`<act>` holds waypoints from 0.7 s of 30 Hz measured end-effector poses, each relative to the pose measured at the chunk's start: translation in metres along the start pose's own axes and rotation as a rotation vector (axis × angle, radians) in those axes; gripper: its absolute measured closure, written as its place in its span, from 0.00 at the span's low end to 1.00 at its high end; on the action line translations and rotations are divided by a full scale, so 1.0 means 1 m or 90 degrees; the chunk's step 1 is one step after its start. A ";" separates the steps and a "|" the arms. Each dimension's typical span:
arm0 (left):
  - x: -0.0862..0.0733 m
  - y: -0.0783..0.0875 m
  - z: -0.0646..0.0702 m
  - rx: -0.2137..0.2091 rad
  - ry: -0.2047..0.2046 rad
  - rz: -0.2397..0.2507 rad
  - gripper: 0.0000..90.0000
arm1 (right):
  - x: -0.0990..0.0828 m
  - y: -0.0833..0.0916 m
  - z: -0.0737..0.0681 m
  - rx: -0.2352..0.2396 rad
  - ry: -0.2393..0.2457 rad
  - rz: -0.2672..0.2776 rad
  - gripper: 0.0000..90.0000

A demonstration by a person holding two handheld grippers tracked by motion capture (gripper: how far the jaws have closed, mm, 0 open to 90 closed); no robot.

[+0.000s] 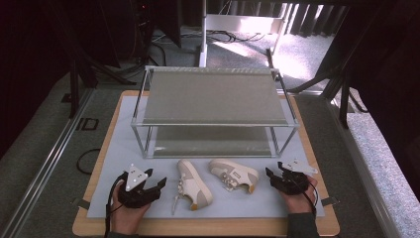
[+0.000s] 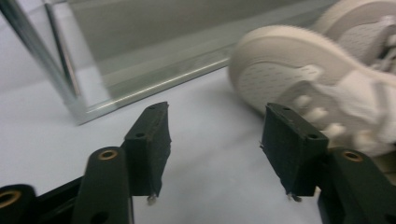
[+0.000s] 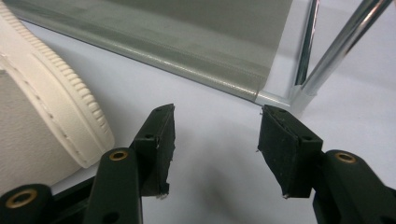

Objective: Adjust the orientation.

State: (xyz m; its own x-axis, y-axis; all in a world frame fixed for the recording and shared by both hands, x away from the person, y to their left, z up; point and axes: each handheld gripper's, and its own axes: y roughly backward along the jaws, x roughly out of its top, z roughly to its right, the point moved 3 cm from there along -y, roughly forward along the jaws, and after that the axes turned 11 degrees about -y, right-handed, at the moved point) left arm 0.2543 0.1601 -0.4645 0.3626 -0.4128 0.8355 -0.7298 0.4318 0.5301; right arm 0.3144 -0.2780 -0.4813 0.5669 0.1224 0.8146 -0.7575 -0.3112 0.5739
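Two cream sneakers lie on the white mat in front of a two-tier metal shoe rack (image 1: 213,96). The left sneaker (image 1: 193,184) points toe-up toward the rack; the right sneaker (image 1: 234,174) lies across, heel toward the right. My left gripper (image 1: 159,184) rests on the mat just left of the left sneaker, open, with nothing between its jaws. In the left gripper view (image 2: 215,149) the sneaker's toe (image 2: 289,70) sits ahead to the right. My right gripper (image 1: 271,174) is open just right of the right sneaker, whose heel (image 3: 51,116) shows beside its left jaw.
The white mat (image 1: 119,148) lies on a wooden board (image 1: 89,225) on grey carpet. The rack's lower shelf (image 1: 210,141) and chrome legs (image 3: 327,56) stand close behind the grippers. A metal rail (image 1: 44,168) runs along the left; cables lie on the floor beyond.
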 end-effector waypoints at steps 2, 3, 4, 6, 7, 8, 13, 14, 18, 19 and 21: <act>0.002 0.004 0.006 -0.008 -0.006 0.009 0.50 | 0.000 0.003 0.000 -0.002 0.002 0.003 0.51; 0.002 0.006 0.009 -0.014 -0.011 0.013 0.52 | -0.001 0.005 0.000 -0.001 0.002 0.004 0.51; 0.003 0.008 0.012 -0.021 -0.014 0.015 0.54 | -0.001 0.007 0.000 0.000 0.001 0.004 0.51; 0.003 0.011 0.016 -0.032 -0.019 0.019 0.55 | -0.001 0.012 -0.003 0.010 0.007 0.008 0.51; 0.003 0.012 0.019 -0.042 -0.021 0.019 0.55 | -0.001 0.015 -0.005 0.014 0.016 0.010 0.52; 0.003 0.012 0.021 -0.048 -0.025 0.017 0.54 | -0.001 0.018 -0.008 0.014 0.022 0.013 0.53; 0.001 0.010 0.032 -0.068 -0.055 0.014 0.52 | -0.001 0.032 -0.023 0.035 0.051 0.021 0.56; 0.001 0.009 0.034 -0.071 -0.058 0.013 0.52 | -0.001 0.034 -0.027 0.036 0.059 0.024 0.56; 0.004 0.003 0.039 -0.088 -0.062 0.010 0.52 | 0.001 0.042 -0.045 0.055 0.098 0.031 0.56; 0.005 0.002 0.040 -0.091 -0.063 0.011 0.52 | 0.003 0.044 -0.050 0.066 0.107 0.033 0.56; 0.007 -0.001 0.044 -0.098 -0.068 0.011 0.52 | 0.006 0.047 -0.059 0.083 0.116 0.036 0.56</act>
State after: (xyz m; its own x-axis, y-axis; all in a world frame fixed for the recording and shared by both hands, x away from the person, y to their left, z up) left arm 0.2318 0.1217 -0.4655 0.2819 -0.4833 0.8289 -0.6354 0.5533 0.5387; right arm 0.2632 -0.2361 -0.4449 0.4476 0.2658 0.8538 -0.7317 -0.4400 0.5206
